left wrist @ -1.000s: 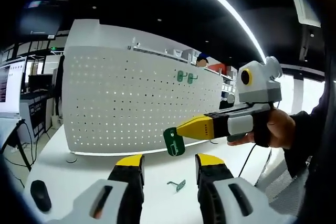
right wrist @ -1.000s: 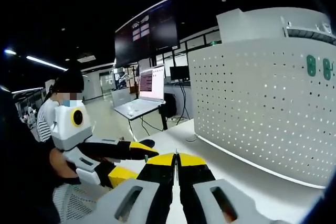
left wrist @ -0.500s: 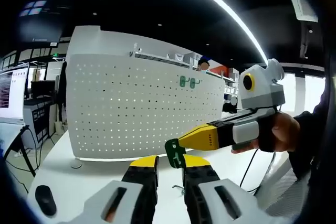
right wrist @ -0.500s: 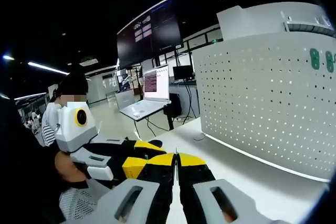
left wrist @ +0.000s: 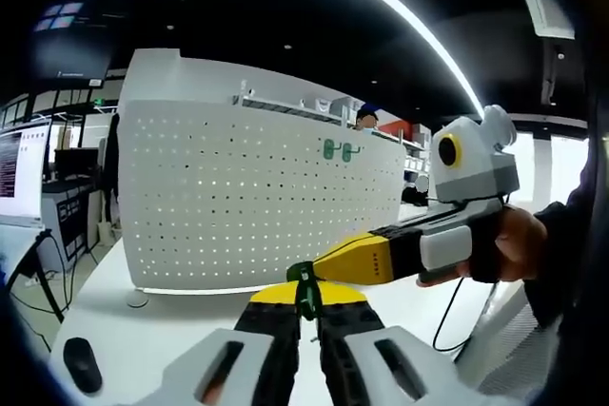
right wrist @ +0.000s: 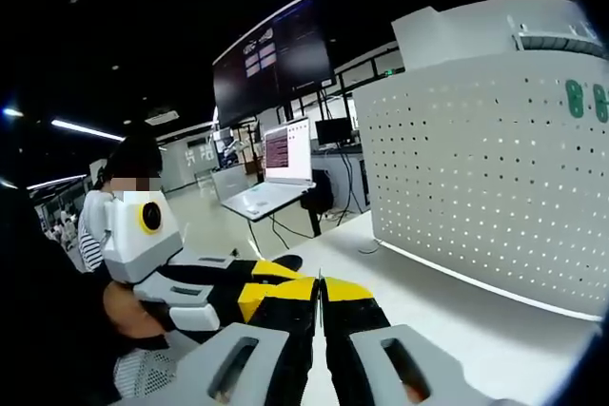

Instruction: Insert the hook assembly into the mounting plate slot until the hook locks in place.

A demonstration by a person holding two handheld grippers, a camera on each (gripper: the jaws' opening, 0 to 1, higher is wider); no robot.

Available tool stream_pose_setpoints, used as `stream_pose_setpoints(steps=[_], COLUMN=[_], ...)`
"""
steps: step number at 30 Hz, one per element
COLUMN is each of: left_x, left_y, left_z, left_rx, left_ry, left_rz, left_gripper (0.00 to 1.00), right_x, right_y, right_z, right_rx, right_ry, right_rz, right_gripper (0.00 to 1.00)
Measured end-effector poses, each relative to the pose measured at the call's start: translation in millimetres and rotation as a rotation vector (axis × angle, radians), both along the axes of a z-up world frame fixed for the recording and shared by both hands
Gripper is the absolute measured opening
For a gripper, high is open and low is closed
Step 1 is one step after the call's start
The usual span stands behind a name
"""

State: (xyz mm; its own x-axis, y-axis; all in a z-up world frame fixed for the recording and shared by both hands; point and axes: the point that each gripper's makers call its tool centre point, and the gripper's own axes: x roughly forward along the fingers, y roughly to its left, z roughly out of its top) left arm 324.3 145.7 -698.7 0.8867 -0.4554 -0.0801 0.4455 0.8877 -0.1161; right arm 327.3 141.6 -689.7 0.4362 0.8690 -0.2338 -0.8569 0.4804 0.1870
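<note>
Since a second ago, the jaws in the left gripper view have been brought from wide apart to nearly together, and the green plate point(left wrist: 304, 284), formerly dangling from the right gripper point(left wrist: 322, 261) alone, is now pinched between them as well. The left gripper point(left wrist: 304, 294) is seen clamped on the lower part of the plate, while the right gripper's yellow tips are closed on its upper edge. Behind both, a white pegboard point(left wrist: 228, 206) stands upright on the table point(left wrist: 105, 330), with two green hooks point(left wrist: 338, 150) already hung near its top right. A dark mouse point(left wrist: 82, 365) lies at the left of the table.

In the right gripper view, the right gripper point(right wrist: 319, 284) is seen shut, its tips touching; the plate cannot be made out between them. The left gripper point(right wrist: 271, 278) is pressed close from the left. The pegboard point(right wrist: 476, 178) and hooks point(right wrist: 587, 100) lie well apart to the right.

The plate is judged light, thin, stiff and somewhat slippery; it is best gripped flat across its faces, with the slot left uncovered.
</note>
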Motion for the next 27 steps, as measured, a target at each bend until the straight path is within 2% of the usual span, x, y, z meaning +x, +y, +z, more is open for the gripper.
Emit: stream_pose_setpoints(steps=[7,19,27], left_x=[0.4,0.0,-0.5], left_y=[0.5,-0.2,-1.9], left_z=[0.4,1.3,1.5], left_rx=[-0.014,-0.051,-0.036], left_ry=[0.005,0.016,0.007], left_rz=[0.0,-0.007,-0.016], left_gripper=[0.06,0.04,0.03], right_x=[1.5,-0.1,-0.9], right_y=[-0.3,-0.5,-2.1], right_z=[1.0,4.0,4.7], right_rx=[0.01,0.029,0.029], right_ry=[0.002,-0.028,-0.031], right_rz=[-0.01,-0.012,-0.016], right_gripper=[0.0,0.0,0.0])
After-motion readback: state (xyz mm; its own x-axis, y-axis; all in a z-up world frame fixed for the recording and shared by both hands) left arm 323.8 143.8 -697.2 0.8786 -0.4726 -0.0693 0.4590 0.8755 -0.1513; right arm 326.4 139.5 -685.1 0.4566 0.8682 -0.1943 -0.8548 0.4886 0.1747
